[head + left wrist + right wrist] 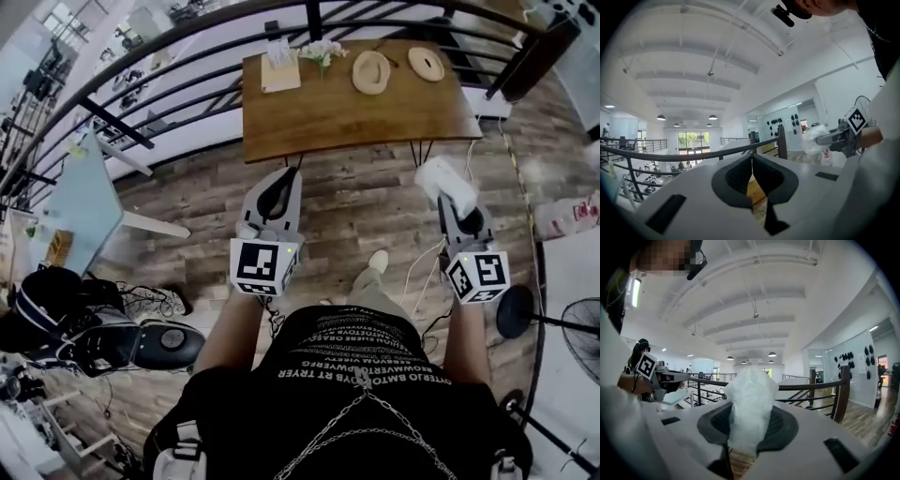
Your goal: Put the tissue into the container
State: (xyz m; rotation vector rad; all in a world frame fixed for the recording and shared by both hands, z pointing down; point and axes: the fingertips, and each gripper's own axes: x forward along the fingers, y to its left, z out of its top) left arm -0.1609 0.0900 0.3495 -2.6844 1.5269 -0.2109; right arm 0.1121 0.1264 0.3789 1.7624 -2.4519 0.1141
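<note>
Right claw: the right gripper (pixel 749 425) is pinching the white tissue (pixel 750 399), hovering just off the wooden table's (pixel 356 117) near right corner.
Left claw: the left gripper (pixel 752 171) is keeping its jaws pressed together, empty, near the table's front edge.
Head view only: it is showing the tabletop, flowers (pixel 322 52) and woven discs (pixel 371 72).
Gripper views only: they are showing the ceiling and railing (pixel 820 384).

Wooden table (pixel 356 117), black railing (pixel 844 390), standing fan (pixel 574 336).
</note>
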